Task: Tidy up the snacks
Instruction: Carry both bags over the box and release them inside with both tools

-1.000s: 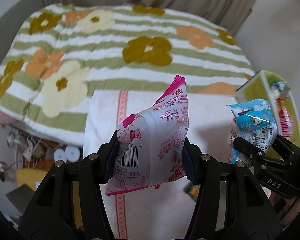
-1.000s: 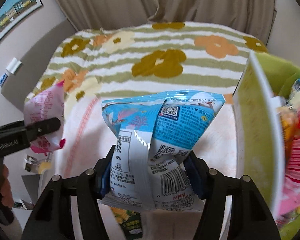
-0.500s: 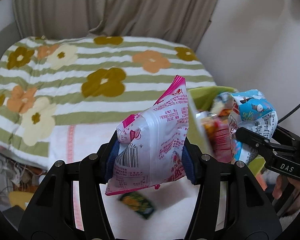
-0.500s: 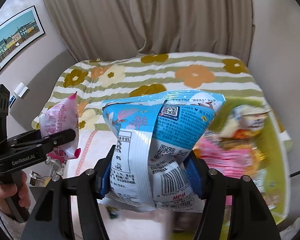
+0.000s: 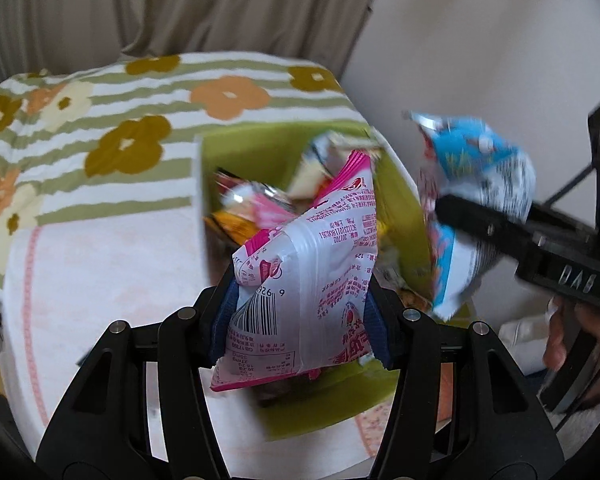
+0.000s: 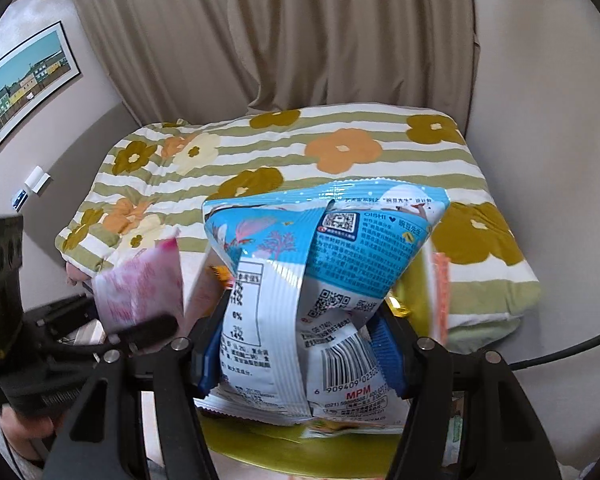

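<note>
In the left wrist view, a crinkly pink-and-white foil packet is pinched by the left gripper above a green bin already holding several snack bags. In the right wrist view, a puffy glossy blue packet is clamped by the right gripper over the same bin; neither packet has been dropped in.

Beige curtains hang behind a flowered striped bedspread; plain walls.

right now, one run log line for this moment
left hand-held gripper: shut on pink bag | right hand-held gripper: shut on blue bag | both above green bin
</note>
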The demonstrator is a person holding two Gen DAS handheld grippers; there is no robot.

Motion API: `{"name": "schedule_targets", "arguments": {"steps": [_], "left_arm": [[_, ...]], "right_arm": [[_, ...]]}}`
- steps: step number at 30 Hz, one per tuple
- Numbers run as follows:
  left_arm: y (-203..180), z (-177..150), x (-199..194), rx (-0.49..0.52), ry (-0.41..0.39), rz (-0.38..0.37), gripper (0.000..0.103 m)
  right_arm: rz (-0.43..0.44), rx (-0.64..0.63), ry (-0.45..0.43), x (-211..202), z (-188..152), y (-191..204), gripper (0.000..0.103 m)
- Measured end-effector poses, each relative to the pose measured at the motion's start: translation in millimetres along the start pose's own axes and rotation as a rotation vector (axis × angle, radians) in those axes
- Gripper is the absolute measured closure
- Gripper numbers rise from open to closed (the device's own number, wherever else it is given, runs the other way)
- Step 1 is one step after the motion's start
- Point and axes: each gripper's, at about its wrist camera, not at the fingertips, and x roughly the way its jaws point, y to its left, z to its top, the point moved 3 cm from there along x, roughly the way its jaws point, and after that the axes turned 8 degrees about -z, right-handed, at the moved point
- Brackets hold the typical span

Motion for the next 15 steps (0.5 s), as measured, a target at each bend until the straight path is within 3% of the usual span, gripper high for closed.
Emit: {"name": "schedule_targets", "arguments": {"steps": [5, 7, 9, 10, 15], "left_arm": [[-19, -8, 22, 0.032, 0.046, -0.039, 0.05], [-23, -8, 28, 0.046, 0.061, -0.061, 0.041], [-20, -6, 29, 0.042, 0.064, -0.048, 0.007], [-20, -6, 28, 0.039, 0.062, -0.036, 0.001], [-5, -6, 14, 0.041, 0.049, -0.007, 0.001]], "right_arm": [[-0.003, 0.047, 0.011, -1, -7, -23, 0.044], [-0.008, 0.063, 0.009, -1, -8, -28, 0.044], [-0.012, 0.079, 0.015, 1, -9, -31, 0.044], [-0.011, 0.086, 0.018, 1, -9, -33, 0.044], [-0.007, 0.096, 0.046, 9, -13, -35, 0.044]]}}
